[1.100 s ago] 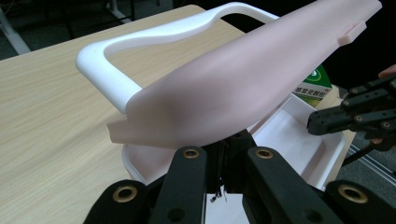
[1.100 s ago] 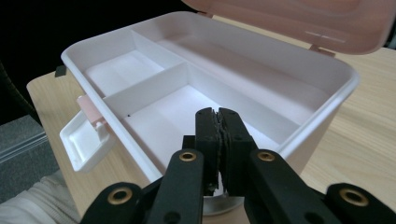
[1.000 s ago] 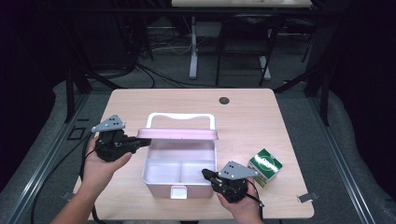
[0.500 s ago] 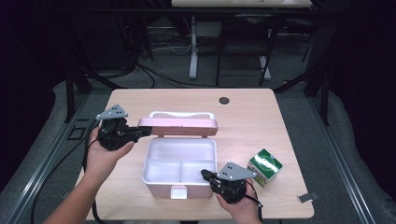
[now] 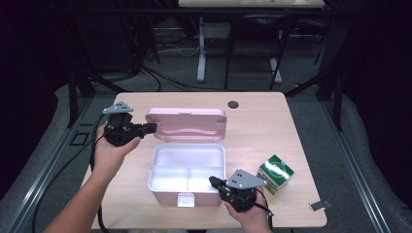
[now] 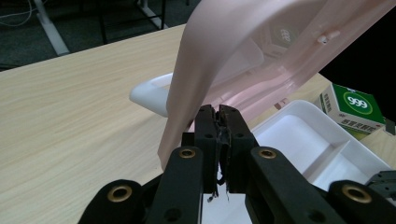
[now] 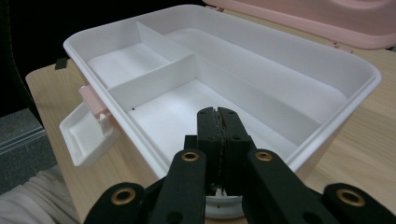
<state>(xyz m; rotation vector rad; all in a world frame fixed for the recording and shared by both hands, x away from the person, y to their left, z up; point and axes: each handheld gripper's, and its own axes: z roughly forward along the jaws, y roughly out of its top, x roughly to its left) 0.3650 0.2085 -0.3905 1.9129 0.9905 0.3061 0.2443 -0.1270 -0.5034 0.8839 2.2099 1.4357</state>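
A pink plastic storage box (image 5: 187,180) with a white divided interior sits open at lower centre of the high view, its pink hinged lid (image 5: 186,124) standing raised behind it, long axis running left to right across the pale wooden table (image 5: 272,126). The left gripper (image 5: 150,127), at centre left of that frame, meets the lid's left end; in the left gripper view its jaws stand nearly together against the lid's edge, having just eased slightly apart, and whether they pinch the rim cannot be told. The right gripper (image 5: 213,181), at lower centre, rests at the box's front right rim with jaws closed together on nothing, the box's two white compartments lying beyond its tips in the right gripper view. A small green-and-white cardboard carton (image 5: 275,173) stands just right of the box at lower right, beside the right hand (image 5: 250,216) and well apart from the left. That makes the right gripper the nearer one, judging by position, should the carton be bound for the open box, which lies to the carton's left.
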